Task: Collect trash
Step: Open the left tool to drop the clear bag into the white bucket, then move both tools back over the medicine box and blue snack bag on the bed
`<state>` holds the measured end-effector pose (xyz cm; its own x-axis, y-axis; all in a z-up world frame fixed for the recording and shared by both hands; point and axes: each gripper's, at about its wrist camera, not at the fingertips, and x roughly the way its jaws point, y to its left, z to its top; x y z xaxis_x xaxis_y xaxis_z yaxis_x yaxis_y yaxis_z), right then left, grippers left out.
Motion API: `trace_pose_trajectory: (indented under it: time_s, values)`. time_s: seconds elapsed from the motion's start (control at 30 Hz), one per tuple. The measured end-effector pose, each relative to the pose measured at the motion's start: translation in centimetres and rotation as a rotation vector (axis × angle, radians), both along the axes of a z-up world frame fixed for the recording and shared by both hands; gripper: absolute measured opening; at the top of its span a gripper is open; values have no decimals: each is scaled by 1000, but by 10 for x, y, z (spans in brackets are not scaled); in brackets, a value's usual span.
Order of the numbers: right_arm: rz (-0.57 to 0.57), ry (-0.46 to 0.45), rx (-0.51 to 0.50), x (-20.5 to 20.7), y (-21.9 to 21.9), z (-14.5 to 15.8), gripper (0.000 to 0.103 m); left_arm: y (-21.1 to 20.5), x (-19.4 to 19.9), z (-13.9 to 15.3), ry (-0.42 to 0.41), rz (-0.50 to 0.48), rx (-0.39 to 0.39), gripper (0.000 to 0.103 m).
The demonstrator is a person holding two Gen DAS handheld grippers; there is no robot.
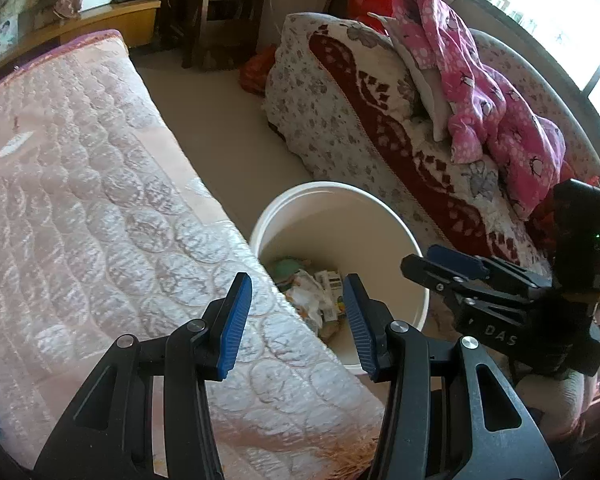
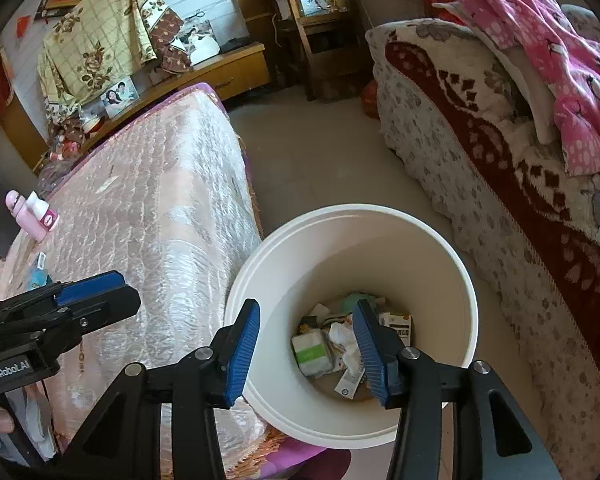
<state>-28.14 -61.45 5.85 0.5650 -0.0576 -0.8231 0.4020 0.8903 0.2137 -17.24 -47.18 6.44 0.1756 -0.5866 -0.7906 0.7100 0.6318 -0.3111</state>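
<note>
Trash lies at the bottom of a white bucket, a heap of small boxes, a green-and-white packet and crumpled paper. Largest in view is the bed with its pink quilted cover, the bucket standing on the floor tight against its edge; across the strip of floor a sofa wears a floral and dark red cover with a pink garment thrown over its back. Above the bucket's mouth hangs the right gripper, its blue pads apart with nothing between them. Over the bed's corner beside the bucket, the left gripper likewise stands parted and empty. A pink bottle rests on the bed's far side.
</note>
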Motion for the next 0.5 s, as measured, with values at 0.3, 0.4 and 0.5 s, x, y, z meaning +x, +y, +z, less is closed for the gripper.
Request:
trace_pose_trajectory:
  time_s: [0.3, 0.4, 0.5]
  values:
    - [52, -22, -25, 7, 24, 21, 47, 29, 3, 8, -45, 49, 13, 46]
    - [78, -32, -28, 13, 36, 28, 47, 44, 8, 9, -43, 78, 13, 46]
    - [116, -42, -27, 20, 52, 33, 49, 61, 13, 11, -43, 107, 12, 46]
